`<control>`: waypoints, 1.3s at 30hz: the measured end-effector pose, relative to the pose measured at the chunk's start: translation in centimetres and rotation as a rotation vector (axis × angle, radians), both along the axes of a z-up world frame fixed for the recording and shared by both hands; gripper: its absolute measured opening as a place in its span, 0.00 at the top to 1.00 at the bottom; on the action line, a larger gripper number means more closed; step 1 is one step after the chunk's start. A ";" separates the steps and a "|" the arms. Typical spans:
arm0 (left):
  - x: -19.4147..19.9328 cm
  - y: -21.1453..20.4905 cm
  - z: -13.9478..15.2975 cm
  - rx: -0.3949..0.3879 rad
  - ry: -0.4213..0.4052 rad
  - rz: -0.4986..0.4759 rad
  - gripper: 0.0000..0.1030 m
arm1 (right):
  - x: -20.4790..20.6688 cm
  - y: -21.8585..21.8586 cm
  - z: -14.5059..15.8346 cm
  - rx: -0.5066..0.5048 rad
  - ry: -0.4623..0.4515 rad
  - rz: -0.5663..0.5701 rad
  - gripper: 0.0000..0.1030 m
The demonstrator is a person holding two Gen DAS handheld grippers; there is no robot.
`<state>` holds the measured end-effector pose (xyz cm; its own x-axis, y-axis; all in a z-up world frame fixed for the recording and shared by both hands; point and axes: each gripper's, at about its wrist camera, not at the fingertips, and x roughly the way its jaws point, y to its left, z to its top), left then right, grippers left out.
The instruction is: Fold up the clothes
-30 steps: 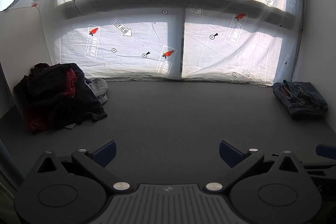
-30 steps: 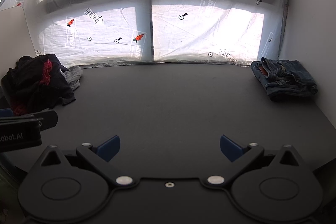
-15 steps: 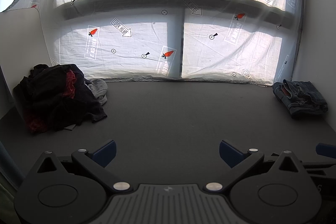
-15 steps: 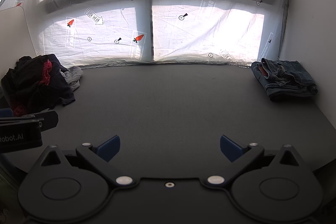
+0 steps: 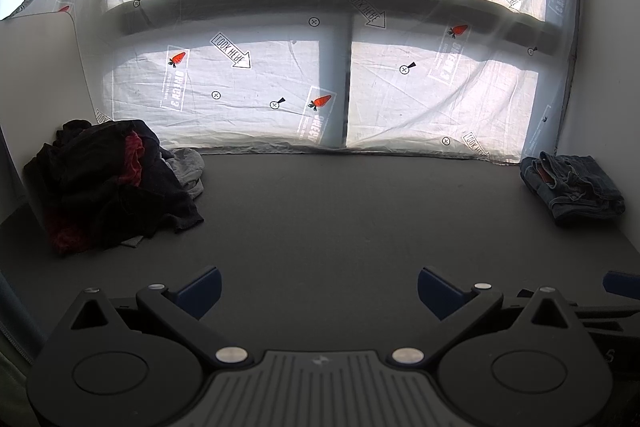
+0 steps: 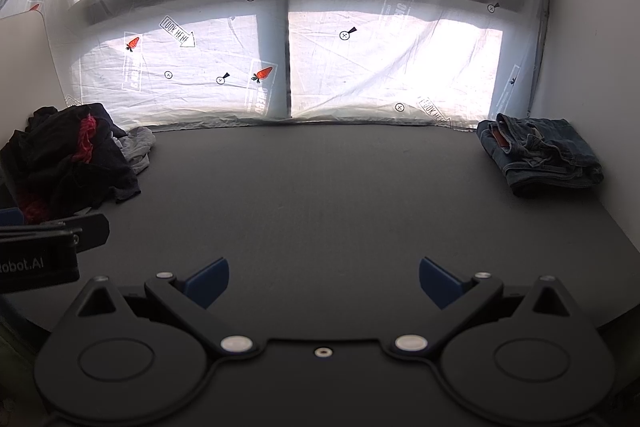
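Note:
A heap of unfolded clothes (image 5: 108,183), black with red and a grey piece, lies at the far left of the dark table (image 5: 320,219); it also shows in the right wrist view (image 6: 72,163). Folded blue jeans (image 5: 572,183) sit at the far right, also in the right wrist view (image 6: 540,151). My left gripper (image 5: 319,287) is open and empty, low over the table's near edge. My right gripper (image 6: 324,279) is open and empty beside it. The left gripper's body (image 6: 44,251) shows at the left of the right wrist view.
A window covered with printed white sheeting (image 5: 320,75) stands behind the table. White walls (image 5: 36,87) close in the left and right sides. The table's right edge (image 6: 624,247) curves near the right gripper.
Both views have shifted very slightly; the clothes and jeans have not moved. Both grippers stay open and empty.

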<state>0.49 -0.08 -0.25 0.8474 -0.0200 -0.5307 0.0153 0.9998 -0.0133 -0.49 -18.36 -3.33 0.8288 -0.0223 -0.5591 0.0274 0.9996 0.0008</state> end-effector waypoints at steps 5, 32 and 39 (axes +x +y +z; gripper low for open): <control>0.1 0.3 -0.1 -0.006 0.003 0.002 0.00 | 0.2 0.1 0.0 0.001 0.003 -0.003 0.00; 7.5 -3.6 -3.4 -0.126 0.135 -0.045 0.00 | 4.2 -6.1 -1.6 -0.086 -0.004 -0.138 0.01; 12.5 -3.0 -1.2 -0.071 0.128 0.073 0.00 | 12.7 -6.0 -0.2 -0.048 -0.058 -0.032 0.03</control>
<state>13.04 -3.10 -1.49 0.7733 -0.0028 -0.6341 -0.0633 0.9946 -0.0817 12.16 -24.31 -3.55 0.8582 -0.0746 -0.5078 0.0602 0.9972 -0.0449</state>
